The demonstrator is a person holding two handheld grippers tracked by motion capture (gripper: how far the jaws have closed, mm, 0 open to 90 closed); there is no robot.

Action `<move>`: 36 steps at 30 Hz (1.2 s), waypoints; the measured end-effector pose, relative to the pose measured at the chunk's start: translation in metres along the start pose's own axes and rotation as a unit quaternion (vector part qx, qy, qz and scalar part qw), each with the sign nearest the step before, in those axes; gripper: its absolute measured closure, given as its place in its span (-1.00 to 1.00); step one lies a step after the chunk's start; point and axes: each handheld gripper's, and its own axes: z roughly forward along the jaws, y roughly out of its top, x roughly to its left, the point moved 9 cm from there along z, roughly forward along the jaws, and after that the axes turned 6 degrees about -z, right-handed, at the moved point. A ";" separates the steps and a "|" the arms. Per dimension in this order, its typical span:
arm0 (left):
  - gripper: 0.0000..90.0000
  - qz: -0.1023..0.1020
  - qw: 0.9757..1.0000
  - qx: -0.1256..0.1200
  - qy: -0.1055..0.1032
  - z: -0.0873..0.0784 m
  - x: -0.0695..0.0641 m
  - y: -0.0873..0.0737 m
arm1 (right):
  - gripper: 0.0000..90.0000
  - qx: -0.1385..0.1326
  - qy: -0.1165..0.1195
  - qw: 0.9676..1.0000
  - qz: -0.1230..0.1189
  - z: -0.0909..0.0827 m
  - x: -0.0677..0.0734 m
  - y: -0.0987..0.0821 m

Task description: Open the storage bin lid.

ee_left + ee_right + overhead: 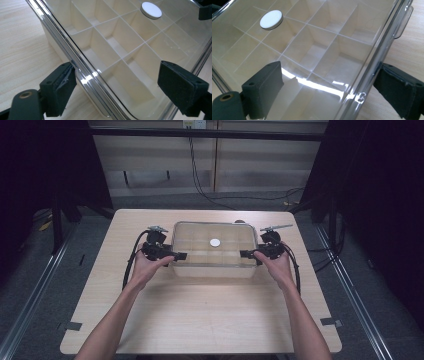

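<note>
Meanwhile, the lidded box [215,251] is straddled at each end by the wide-open, empty left gripper [176,256] and right gripper [246,253].

A clear-lidded cream box [214,265] with a white grid carries a white disc [215,242], frame centre, on the pale woodgrain table [200,315]; both grippers are black.

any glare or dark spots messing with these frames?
High view: dark surround, table evenly lit. Left gripper view: bright glare on the clear lid edge of the compartment box. Right gripper view: a glare streak across the lid near the jaws; white disc stays sharp.
</note>
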 end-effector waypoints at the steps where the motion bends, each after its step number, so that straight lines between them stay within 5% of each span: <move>1: -0.67 -0.003 1.000 0.002 -0.002 0.001 0.000 0.000 | -0.82 0.000 0.000 1.000 0.004 0.001 0.000 0.000; 12: -0.72 -0.017 1.000 0.009 -0.016 0.006 -0.002 0.001 | -0.84 -0.007 -0.016 0.999 0.027 0.008 -0.002 0.005; 21: -0.49 -0.025 0.999 -0.009 -0.020 0.001 0.003 0.001 | -0.78 -0.020 -0.037 0.999 0.023 0.009 -0.003 0.005; 28: -0.48 -0.015 1.000 -0.023 -0.005 -0.001 0.002 0.002 | -0.68 -0.038 -0.059 0.998 0.010 0.004 -0.006 0.007; 32: -0.28 -0.007 0.999 -0.032 -0.006 -0.006 0.005 0.004 | -0.58 -0.058 -0.066 0.996 0.007 -0.001 -0.006 0.011; 36: -0.22 -0.001 0.999 -0.046 0.001 -0.009 0.003 0.005 | -0.54 -0.063 -0.055 0.996 0.008 -0.004 -0.004 0.012</move>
